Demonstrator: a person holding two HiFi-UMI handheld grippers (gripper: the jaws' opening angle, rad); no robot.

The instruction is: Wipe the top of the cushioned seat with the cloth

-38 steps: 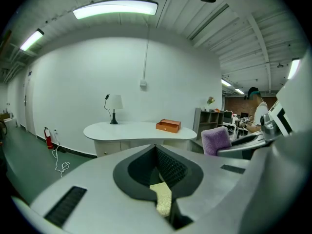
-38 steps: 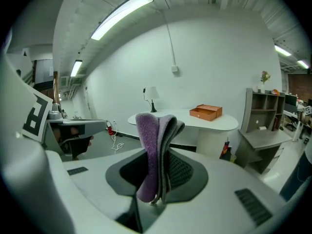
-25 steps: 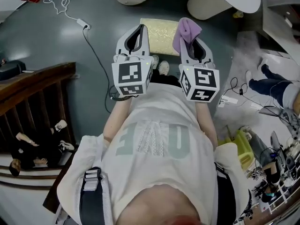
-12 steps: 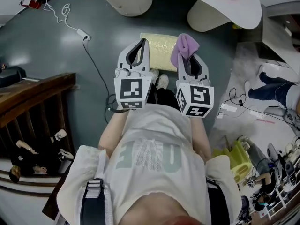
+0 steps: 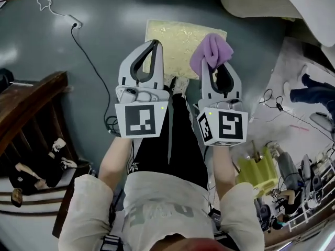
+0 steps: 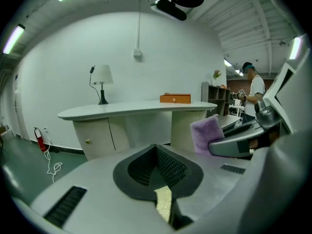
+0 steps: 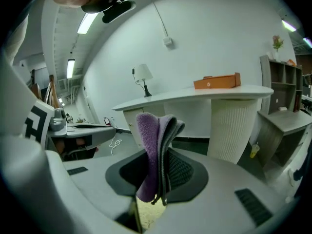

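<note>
The cushioned seat [image 5: 180, 38] is a pale yellow square pad low on the grey floor, straight ahead of me. My right gripper [image 5: 210, 61] is shut on a folded purple cloth [image 5: 212, 50], which sticks up past its tips over the seat's right near part. In the right gripper view the cloth [image 7: 152, 150] hangs between the jaws, with the seat [image 7: 146, 218] showing below. My left gripper [image 5: 155, 45] is shut and holds nothing, its tips over the seat's left near edge. The left gripper view shows the cloth [image 6: 205, 133] off to the right.
A white curved counter [image 5: 261, 1] stands beyond the seat, with a lamp [image 6: 101, 77] and an orange box [image 6: 174, 98] on it. A dark wooden railing [image 5: 31, 103] is at the left, and a cable [image 5: 89, 61] trails over the floor. Another person's legs [image 5: 314, 95] and clutter lie to the right.
Both grippers have reached farther out from my body and now sit over the seat's near edge. The seat looks larger and closer. The cloth stays in the right gripper.
</note>
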